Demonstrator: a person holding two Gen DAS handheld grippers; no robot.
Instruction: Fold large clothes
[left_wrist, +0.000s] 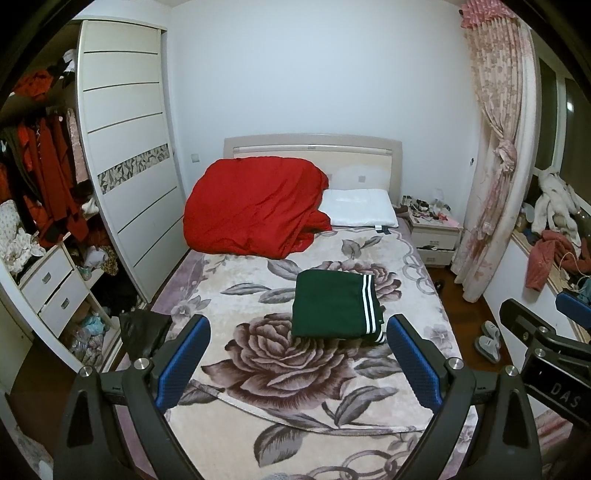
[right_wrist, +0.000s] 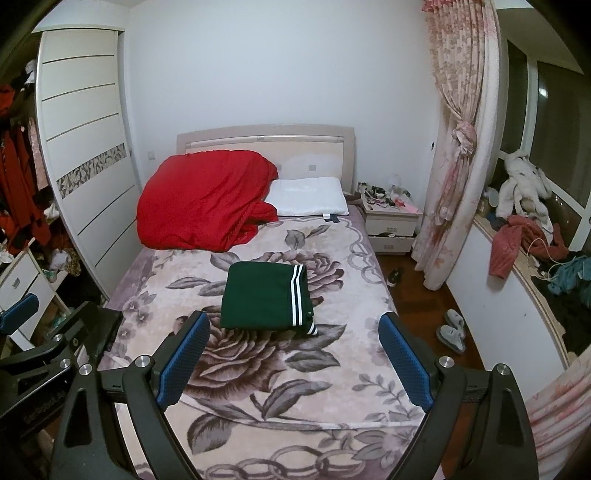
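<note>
The left hand-held gripper (left_wrist: 297, 334) hangs above the bed (left_wrist: 280, 384), jaws wide and holding nothing. Ahead of it, the folded green garment (left_wrist: 334, 304) lies flat mid-bed on the floral blanket, white stripes along its right edge. The right hand-held gripper (right_wrist: 293, 330) also gapes wide, holding nothing.

Left tongs (left_wrist: 297, 338) are held wide open, blue-padded fingers (left_wrist: 188, 360) spread well apart, nothing gripped between them. Right tongs (right_wrist: 293, 336) are likewise held wide open, blue-padded fingers (right_wrist: 404, 360) empty. Both are raised above the near end of the bed (left_wrist: 258, 424) and pointed along it toward the headboard. The two tongs are carried side by side, near each other but not touching; each is seen at the edge of the other's view.
</note>
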